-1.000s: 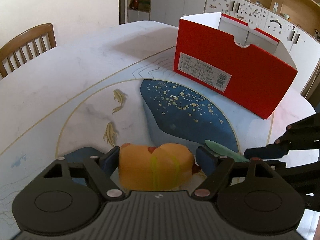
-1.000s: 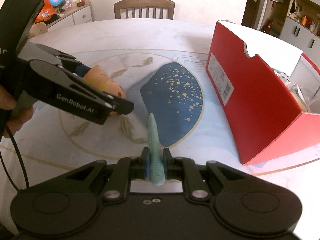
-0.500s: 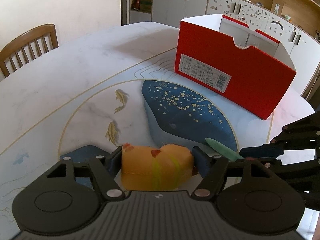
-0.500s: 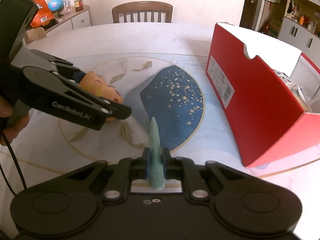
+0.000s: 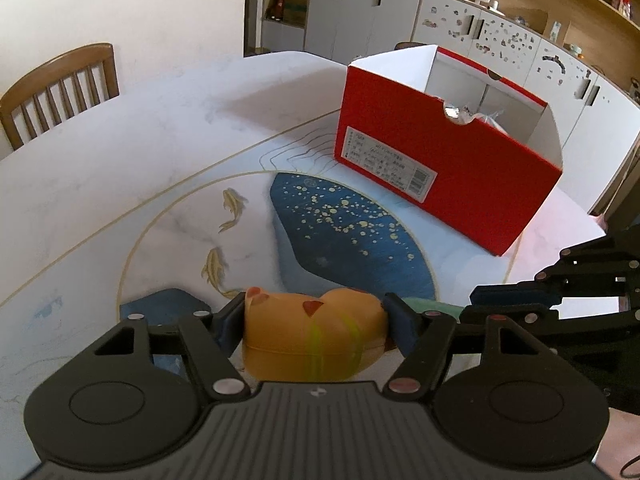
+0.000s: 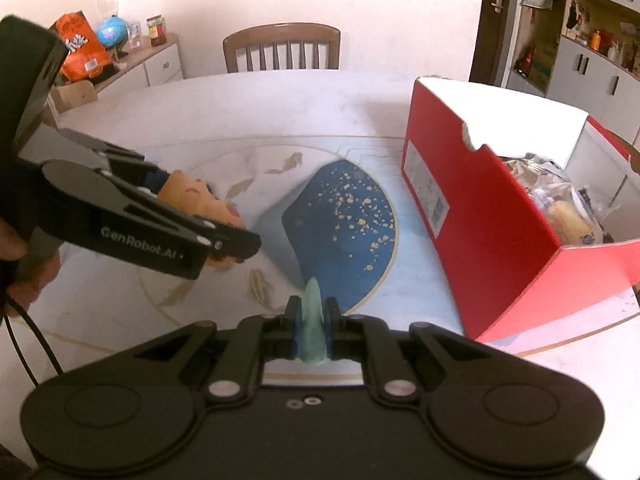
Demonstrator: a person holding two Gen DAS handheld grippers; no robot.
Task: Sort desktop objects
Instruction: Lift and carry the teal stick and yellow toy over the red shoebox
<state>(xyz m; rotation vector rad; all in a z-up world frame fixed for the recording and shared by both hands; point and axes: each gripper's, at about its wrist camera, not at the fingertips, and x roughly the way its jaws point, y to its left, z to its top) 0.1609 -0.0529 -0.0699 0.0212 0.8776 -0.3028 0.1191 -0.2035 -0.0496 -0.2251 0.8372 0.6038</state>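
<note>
Left wrist view: my left gripper (image 5: 314,318) clamps a rounded, glossy orange toy (image 5: 312,336); my right gripper (image 6: 312,322) pinches a slim, tapered green piece (image 6: 313,320); boxy red cardboard box (image 5: 440,184) upper right.

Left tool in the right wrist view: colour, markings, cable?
The left tool is matte black, with angular linkage arms, small silver rivets and white "GenRobot.AI" lettering along one arm. Blue pads line its fingers. A thin black cable trails below the bare hand.
</note>
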